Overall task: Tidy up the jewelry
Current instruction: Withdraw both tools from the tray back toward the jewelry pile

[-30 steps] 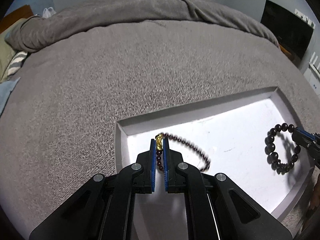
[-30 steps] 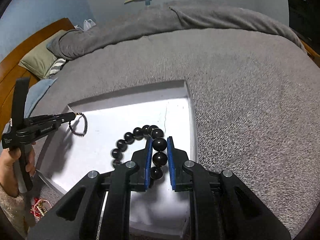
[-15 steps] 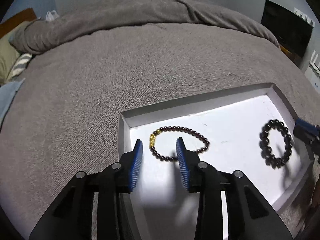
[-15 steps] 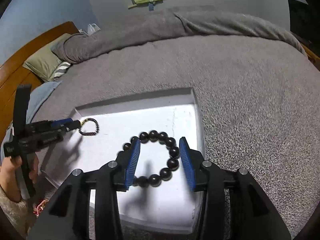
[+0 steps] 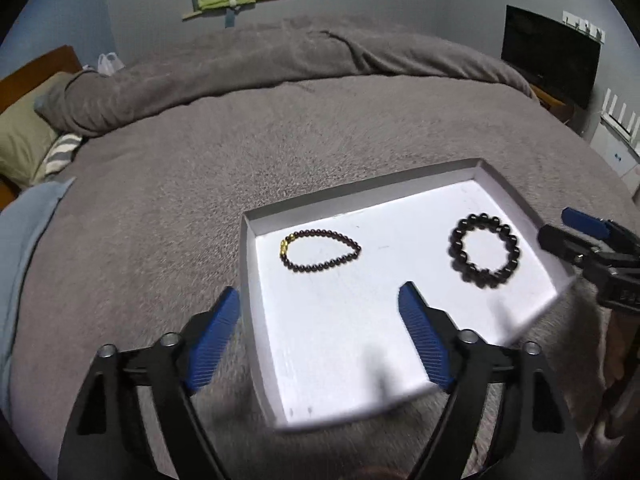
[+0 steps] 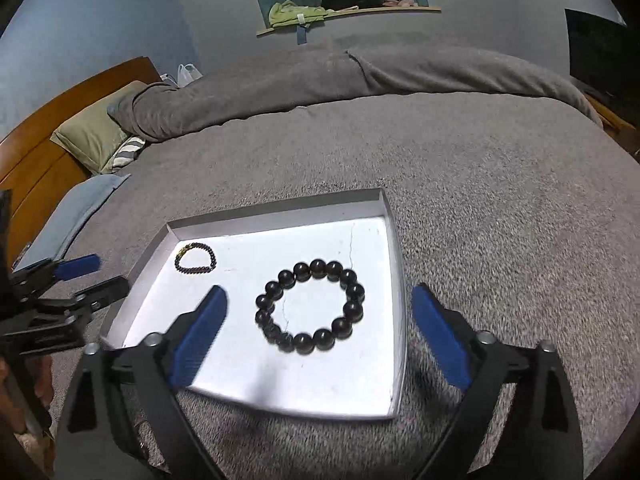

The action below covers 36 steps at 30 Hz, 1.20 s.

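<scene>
A shallow white tray (image 5: pixel 340 344) lies on the grey bed; it also shows in the right wrist view (image 6: pixel 248 364). A thin dark bead bracelet with gold beads (image 5: pixel 318 255) lies at the tray's left; in the right wrist view (image 6: pixel 195 263) it is small and far. A chunky black bead bracelet (image 5: pixel 485 255) lies at the tray's right, large in the right wrist view (image 6: pixel 310 311). My left gripper (image 5: pixel 320 336) is open wide and empty, above the tray's near left part. My right gripper (image 6: pixel 320 336) is open wide and empty, above the black bracelet's near side.
The grey blanket (image 6: pixel 500 208) covers the bed all around the tray. Pillows (image 6: pixel 96 140) and a wooden headboard (image 6: pixel 36 160) are at the far left. A dark screen (image 5: pixel 548 56) stands at the far right. The bed's near edge is close below the tray.
Both grippers let go of their bracelets, opened wide and drew back and up from the tray. Both bracelets now lie flat on the tray.
</scene>
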{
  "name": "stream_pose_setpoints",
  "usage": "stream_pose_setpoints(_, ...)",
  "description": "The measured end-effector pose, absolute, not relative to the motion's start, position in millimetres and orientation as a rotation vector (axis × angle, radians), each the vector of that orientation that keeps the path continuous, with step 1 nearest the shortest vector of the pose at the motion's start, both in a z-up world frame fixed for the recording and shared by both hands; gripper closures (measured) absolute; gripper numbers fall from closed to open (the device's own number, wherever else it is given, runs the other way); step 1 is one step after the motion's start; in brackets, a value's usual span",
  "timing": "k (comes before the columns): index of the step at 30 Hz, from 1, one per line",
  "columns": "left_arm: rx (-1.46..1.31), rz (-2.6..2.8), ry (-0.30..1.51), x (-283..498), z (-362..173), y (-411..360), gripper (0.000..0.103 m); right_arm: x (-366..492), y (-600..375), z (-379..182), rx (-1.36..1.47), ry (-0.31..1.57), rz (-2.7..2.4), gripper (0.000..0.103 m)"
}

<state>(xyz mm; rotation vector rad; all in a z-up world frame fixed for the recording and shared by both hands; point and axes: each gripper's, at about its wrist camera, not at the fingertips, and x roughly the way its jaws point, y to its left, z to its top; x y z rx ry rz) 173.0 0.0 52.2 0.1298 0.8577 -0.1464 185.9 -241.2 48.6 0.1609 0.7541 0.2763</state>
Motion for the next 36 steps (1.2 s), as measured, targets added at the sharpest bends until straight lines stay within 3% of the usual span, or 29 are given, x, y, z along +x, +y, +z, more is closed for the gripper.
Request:
stream_pose_setpoints(9, 0.142, -0.124, 0.824, 104, 67, 9, 0.021, 148, -234, 48, 0.088, 0.709, 0.155, 0.005)
stream_pose_setpoints(16, 0.143, -0.095, 0.796, 53, 68, 19, 0.013, 96, -242, 15, 0.017, 0.658, 0.087, 0.005)
stream_pose_setpoints(27, 0.157, -0.113, 0.801, -7, 39, 32, 0.013, 15, -281, 14, 0.191, 0.593, 0.051, 0.005)
stream_pose_setpoints(36, 0.164, -0.160, 0.804, -28, 23, 32, 0.013, -19, -246, 16, 0.030, 0.658, 0.177, 0.005)
